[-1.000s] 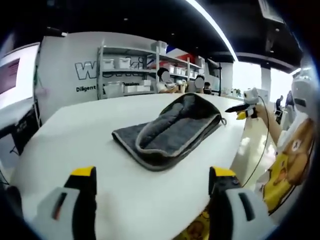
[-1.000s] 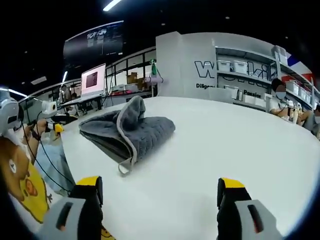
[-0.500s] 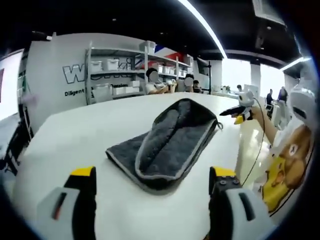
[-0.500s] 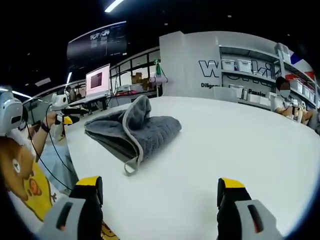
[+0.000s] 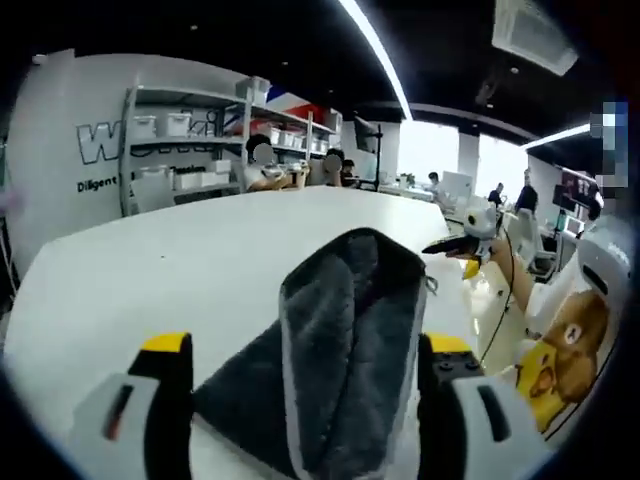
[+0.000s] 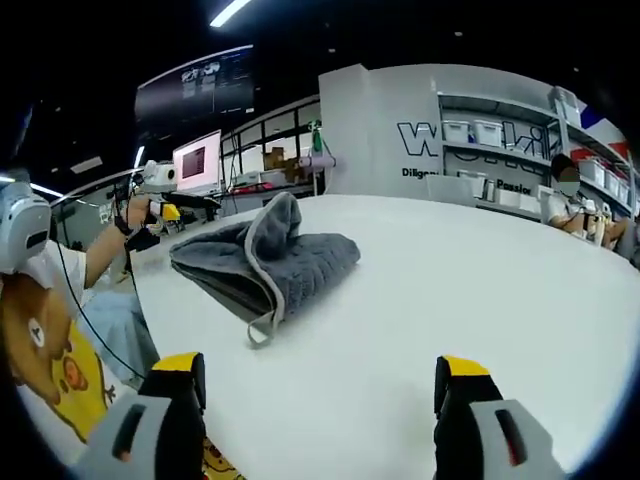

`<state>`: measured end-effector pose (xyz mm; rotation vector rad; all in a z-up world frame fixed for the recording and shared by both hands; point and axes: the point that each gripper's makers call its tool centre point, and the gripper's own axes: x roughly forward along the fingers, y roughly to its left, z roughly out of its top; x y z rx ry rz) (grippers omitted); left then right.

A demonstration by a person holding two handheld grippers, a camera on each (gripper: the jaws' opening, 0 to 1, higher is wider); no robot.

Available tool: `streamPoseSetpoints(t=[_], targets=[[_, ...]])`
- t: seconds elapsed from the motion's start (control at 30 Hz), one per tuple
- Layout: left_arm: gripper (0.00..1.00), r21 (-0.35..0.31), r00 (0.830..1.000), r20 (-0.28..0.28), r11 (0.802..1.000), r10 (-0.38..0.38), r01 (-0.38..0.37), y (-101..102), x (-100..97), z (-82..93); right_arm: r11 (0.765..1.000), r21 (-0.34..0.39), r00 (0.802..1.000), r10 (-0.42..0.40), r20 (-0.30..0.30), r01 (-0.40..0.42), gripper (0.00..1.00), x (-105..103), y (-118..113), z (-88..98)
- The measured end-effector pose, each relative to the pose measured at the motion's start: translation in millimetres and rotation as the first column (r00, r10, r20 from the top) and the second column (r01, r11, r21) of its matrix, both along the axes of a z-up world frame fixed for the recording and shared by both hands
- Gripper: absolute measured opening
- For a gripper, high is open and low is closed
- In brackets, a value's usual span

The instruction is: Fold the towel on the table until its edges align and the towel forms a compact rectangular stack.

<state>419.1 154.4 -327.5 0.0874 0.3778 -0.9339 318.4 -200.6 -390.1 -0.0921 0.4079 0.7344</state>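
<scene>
A grey towel (image 5: pixel 345 340) lies folded and humped on the white table (image 5: pixel 140 270), its pale border running along the fold. My left gripper (image 5: pixel 305 345) is open and close over the towel's near end, which reaches between its yellow-tipped jaws. In the right gripper view the towel (image 6: pixel 265 260) lies left of centre, a small loop hanging at its near corner. My right gripper (image 6: pixel 320 365) is open above bare table (image 6: pixel 480 290), well short of the towel. The right gripper (image 5: pixel 468 232) also appears beyond the towel, and the left gripper (image 6: pixel 165 195) beside it.
The table's edge runs beside the person in a yellow bear-print shirt (image 6: pixel 50 370). Shelves with white bins (image 5: pixel 180 140) and seated people stand behind the table. A monitor (image 6: pixel 192 160) sits on a far desk.
The left gripper has come much closer to the towel, whose near end now sits between its jaws. The right gripper has hardly moved. The towel lies as before.
</scene>
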Motion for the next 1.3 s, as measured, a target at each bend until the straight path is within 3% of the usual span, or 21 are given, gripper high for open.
streamPoseSetpoints(t=[0.13,0.37,0.57,0.9,1.1,1.17,1.3], targets=[[0.98,0.007,0.998,-0.045,0.999,-0.042,0.043,-16,20.4,-10.4,1.0,0.001,1.0,-0.005,-0.002,0.005,0.99,-1,-4,-1.0],[0.95,-0.087,0.984,-0.123,0.989,-0.126,0.116,-44,49.0,-15.8,1.0,-0.006,1.0,-0.019,-0.007,0.018,0.99,-1,-10,-2.5],[0.93,-0.058,0.975,-0.145,0.986,-0.166,0.159,-66,68.6,-27.1,1.0,-0.004,1.0,-0.023,-0.006,0.023,0.99,0,-11,-2.6],[0.84,-0.007,0.951,-0.153,0.962,-0.27,0.272,-106,84.5,-39.5,1.0,-0.003,1.0,-0.024,-0.009,0.024,0.99,0,-14,-4.9],[0.81,-0.012,0.93,-0.083,0.934,-0.357,0.357,-132,78.9,-27.5,1.0,0.002,1.0,-0.024,-0.015,0.024,0.99,-1,-16,-8.8],[0.77,-0.022,0.919,-0.067,0.921,-0.389,0.389,-141,74.6,-21.9,1.0,0.003,1.0,-0.026,-0.017,0.026,0.99,-2,-17,-9.5],[0.64,-0.004,0.912,-0.056,0.914,-0.406,0.406,-152,74.3,-20.8,1.0,0.007,1.0,-0.027,-0.012,0.027,0.99,-3,-18,-7.9]])
